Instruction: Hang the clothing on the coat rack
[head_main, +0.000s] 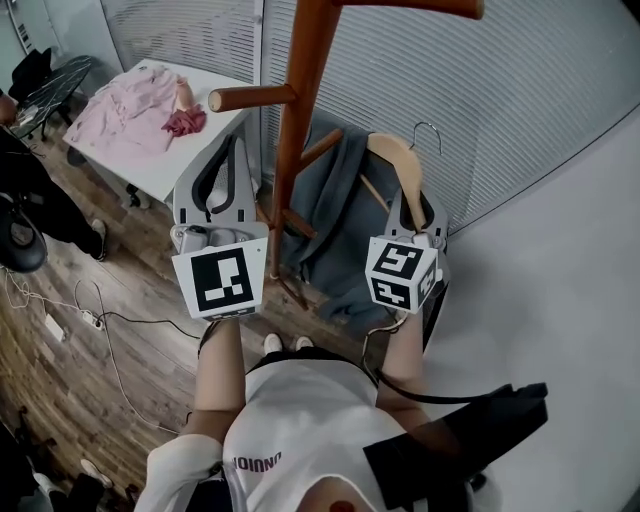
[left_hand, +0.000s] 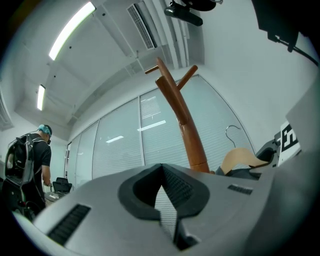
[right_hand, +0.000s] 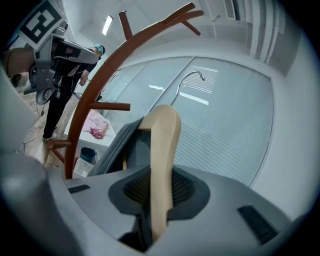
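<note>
**Hanger Clamped, Garment Beside the Rack**

The right gripper (right_hand: 159, 200) is clenched on the pale wooden hanger (right_hand: 162, 145). Its jaws press on either side of the hanger's arm, which rises between the pads. The hanger's metal hook (right_hand: 189, 79) curves up free against the window blinds (right_hand: 225, 125) and rests on no peg.

The grey garment (head_main: 335, 215) — the clothing to be hung — drapes from that hanger. It hangs just beside the pole of the brown wooden coat rack (head_main: 297, 110), on the pole's right in the head view. The rack's pegs branch out above and below the garment.

The left gripper (left_hand: 161, 172) holds nothing. Its jaws are pressed together at the tips, and only blinds show behind them. It is raised to the left of the rack's pole, apart from the garment.

Farther left stands a white table (head_main: 190, 160) with pink clothing (head_main: 125, 110) spread on it — and a small reddish piece (head_main: 185, 122) beside that. A person in dark clothes (left_hand: 27, 165) stands near the table. Cables (head_main: 80, 320) trail across the wooden floor (head_main: 130, 300).
</note>
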